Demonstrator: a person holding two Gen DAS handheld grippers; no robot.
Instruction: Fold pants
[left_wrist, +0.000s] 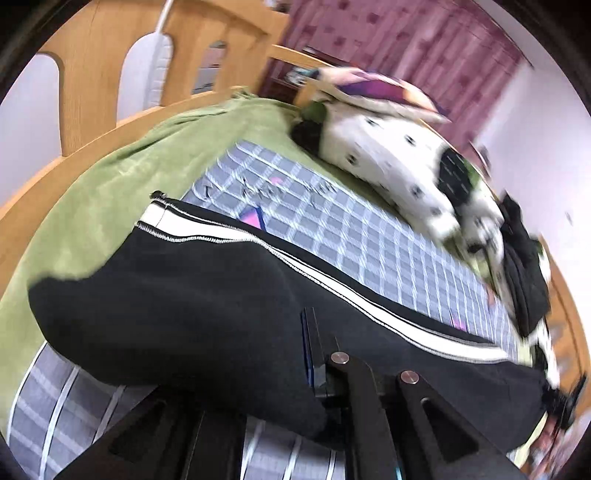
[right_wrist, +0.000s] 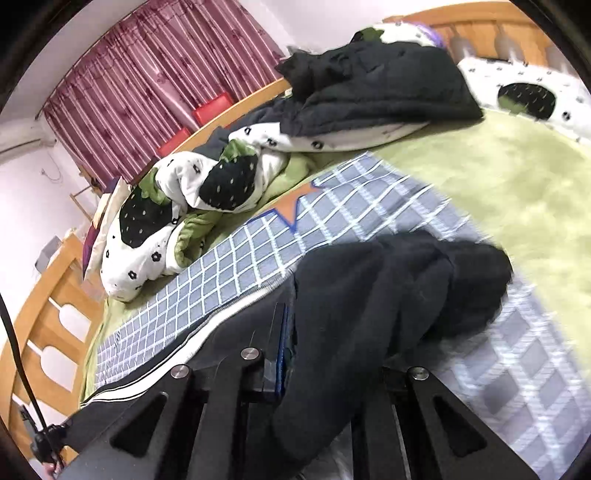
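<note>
Black pants (left_wrist: 177, 295) with a white side stripe (left_wrist: 369, 306) hang lifted over a grey checked sheet (left_wrist: 332, 229) on the bed. My left gripper (left_wrist: 295, 354) is shut on the black fabric; one finger with a blue pad (left_wrist: 308, 350) shows, the other is hidden behind the cloth. In the right wrist view the pants (right_wrist: 369, 302) drape over my right gripper (right_wrist: 325, 350), which is shut on a bunched fold; its left finger (right_wrist: 279, 343) shows, the other is covered. The stripe (right_wrist: 177, 362) runs off to the lower left.
A green blanket (right_wrist: 498, 177) covers the bed. A white spotted quilt (right_wrist: 155, 236) and a heap of dark clothes (right_wrist: 380, 81) lie along the far side. Wooden bed rails (left_wrist: 88, 74) and maroon curtains (right_wrist: 147, 74) ring the bed.
</note>
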